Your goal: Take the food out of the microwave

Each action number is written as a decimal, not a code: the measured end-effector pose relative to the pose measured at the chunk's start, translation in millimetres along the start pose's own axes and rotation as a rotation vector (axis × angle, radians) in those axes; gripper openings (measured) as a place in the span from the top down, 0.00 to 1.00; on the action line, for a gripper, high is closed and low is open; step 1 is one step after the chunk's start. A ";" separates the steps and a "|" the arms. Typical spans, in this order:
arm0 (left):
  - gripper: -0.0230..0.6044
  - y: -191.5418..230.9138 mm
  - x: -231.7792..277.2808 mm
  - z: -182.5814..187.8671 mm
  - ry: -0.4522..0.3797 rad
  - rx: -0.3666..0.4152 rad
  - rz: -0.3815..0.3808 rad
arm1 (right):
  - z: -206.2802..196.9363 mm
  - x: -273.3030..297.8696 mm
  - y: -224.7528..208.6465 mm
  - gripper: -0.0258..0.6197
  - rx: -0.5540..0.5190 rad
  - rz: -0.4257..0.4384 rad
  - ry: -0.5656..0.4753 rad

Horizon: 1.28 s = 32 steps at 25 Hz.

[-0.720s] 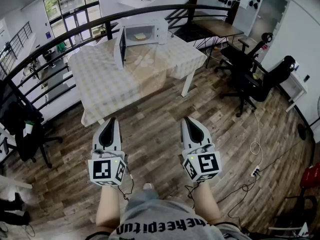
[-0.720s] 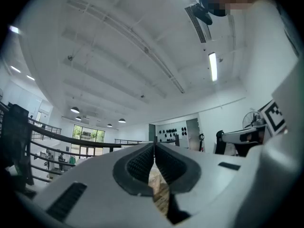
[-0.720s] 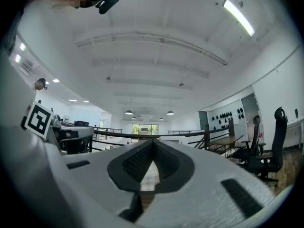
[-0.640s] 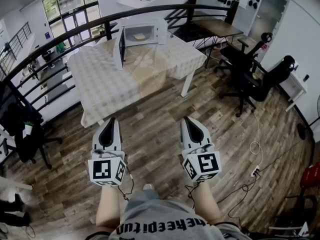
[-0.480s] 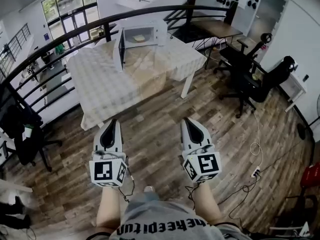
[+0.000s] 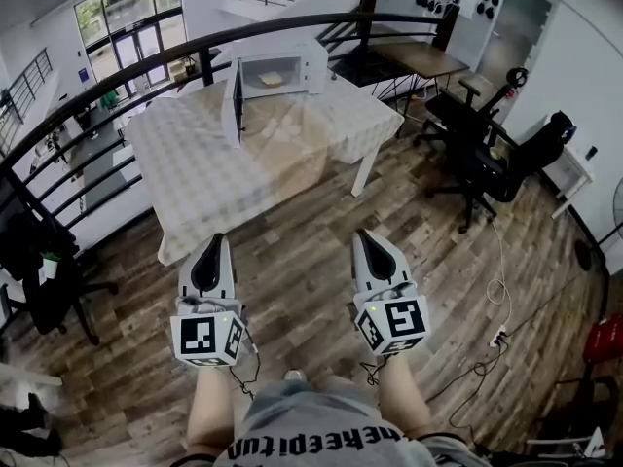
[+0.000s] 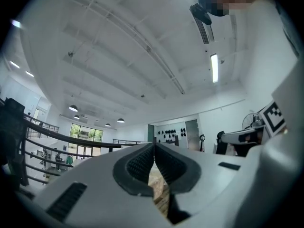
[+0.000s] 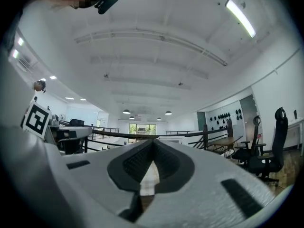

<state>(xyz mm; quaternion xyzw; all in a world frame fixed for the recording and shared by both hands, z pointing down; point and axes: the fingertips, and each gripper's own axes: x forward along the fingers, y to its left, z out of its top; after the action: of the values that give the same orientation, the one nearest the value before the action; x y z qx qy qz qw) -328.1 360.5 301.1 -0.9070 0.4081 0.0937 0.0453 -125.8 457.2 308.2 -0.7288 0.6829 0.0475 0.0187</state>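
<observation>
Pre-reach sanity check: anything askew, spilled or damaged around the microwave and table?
Nothing stands out. The microwave sits on the table, its door swung open, the food inside, nothing spilled. The left gripper and right gripper are shut and empty, over the floor short of the table.

Head view: high up, aimed steeply down. The left gripper (image 6: pixel 215 238) and right gripper (image 6: pixel 361 232) sit low and close. The table (image 6: pixel 195 173) and microwave (image 6: pixel 277 69) are well beyond the fingertips. Left gripper view: sits right behind its own fingers (image 7: pixel 138 163), tilts slightly up, mostly ceiling (image 7: pixel 118 56) above the tips. Right gripper view: same seat, level. Shared: the railing (image 6: pixel 206 52) past the fingertips in all three views. Each gripper view catches the other gripper's marker cube (image 7: pixel 273 118) off to the side of its fingers.
</observation>
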 end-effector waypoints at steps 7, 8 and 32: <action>0.95 14.0 16.1 -10.1 -0.002 -0.029 -0.006 | -7.1 15.9 -1.4 0.95 0.061 -0.007 0.000; 0.95 14.1 18.3 -11.1 0.003 -0.035 -0.005 | -8.2 16.9 -3.5 0.95 0.058 -0.013 0.003; 0.95 30.1 204.1 -33.9 -0.013 0.018 0.073 | -14.5 198.3 -119.4 0.95 0.062 0.052 -0.026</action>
<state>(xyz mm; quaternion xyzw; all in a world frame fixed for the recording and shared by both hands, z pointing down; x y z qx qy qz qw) -213.6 185.9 291.8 -0.8903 0.4417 0.0973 0.0525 6.4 266.8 299.4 -0.7092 0.7024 0.0363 0.0489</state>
